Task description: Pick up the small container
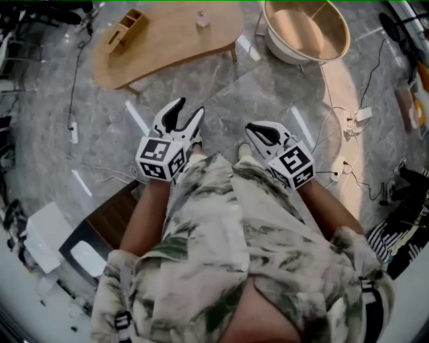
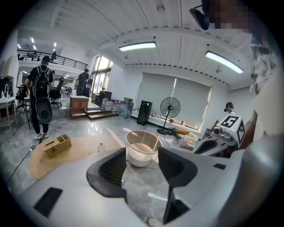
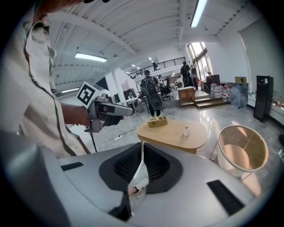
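The small container [image 1: 202, 19] is a little clear bottle standing on the low wooden table [image 1: 167, 47], far ahead of both grippers. It also shows as the bottle [image 2: 101, 147] in the left gripper view and as the bottle [image 3: 187, 131] in the right gripper view. My left gripper [image 1: 189, 109] is held at waist height over the floor, open with nothing between its jaws [image 2: 142, 156]. My right gripper [image 1: 252, 127] sits beside it with its jaws pressed together [image 3: 142, 153], holding nothing.
A wooden organiser box [image 1: 125, 29] stands on the table's left end. A round basket chair [image 1: 305, 31] sits right of the table. Cables and a power strip [image 1: 354, 120] lie on the grey floor at right. A dark box [image 1: 107, 228] is by my left leg. People stand far off [image 2: 40, 99].
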`<action>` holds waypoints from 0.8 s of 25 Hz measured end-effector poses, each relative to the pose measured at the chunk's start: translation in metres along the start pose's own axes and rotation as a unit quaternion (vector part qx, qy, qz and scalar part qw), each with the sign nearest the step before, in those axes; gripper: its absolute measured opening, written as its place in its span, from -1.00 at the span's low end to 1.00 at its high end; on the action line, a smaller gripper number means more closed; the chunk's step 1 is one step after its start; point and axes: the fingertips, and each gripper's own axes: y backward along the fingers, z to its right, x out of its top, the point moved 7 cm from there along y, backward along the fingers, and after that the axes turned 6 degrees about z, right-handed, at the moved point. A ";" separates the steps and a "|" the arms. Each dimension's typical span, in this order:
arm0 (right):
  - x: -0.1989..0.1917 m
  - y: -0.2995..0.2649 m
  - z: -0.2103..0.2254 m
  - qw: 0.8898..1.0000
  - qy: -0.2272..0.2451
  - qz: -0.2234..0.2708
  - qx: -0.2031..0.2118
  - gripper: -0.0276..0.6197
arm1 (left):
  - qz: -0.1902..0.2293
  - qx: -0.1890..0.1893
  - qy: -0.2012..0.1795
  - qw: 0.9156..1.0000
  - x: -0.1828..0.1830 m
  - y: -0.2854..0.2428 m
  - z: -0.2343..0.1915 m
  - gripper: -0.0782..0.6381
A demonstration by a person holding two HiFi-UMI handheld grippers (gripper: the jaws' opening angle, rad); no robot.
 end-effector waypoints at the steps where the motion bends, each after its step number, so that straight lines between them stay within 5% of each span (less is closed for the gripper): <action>1: 0.007 -0.011 0.001 1.000 -0.002 -0.001 -0.007 -0.80 | -0.002 -0.009 0.001 1.000 0.003 -0.005 -0.014 -0.11; 14: 0.095 -0.186 -0.017 0.995 -0.036 -0.008 -0.091 -0.81 | -0.036 -0.099 -0.034 0.994 0.036 -0.048 -0.216 -0.11; 20: 0.110 -0.231 -0.010 0.993 -0.054 -0.013 -0.106 -0.82 | -0.048 -0.113 -0.028 0.992 0.033 -0.082 -0.272 -0.11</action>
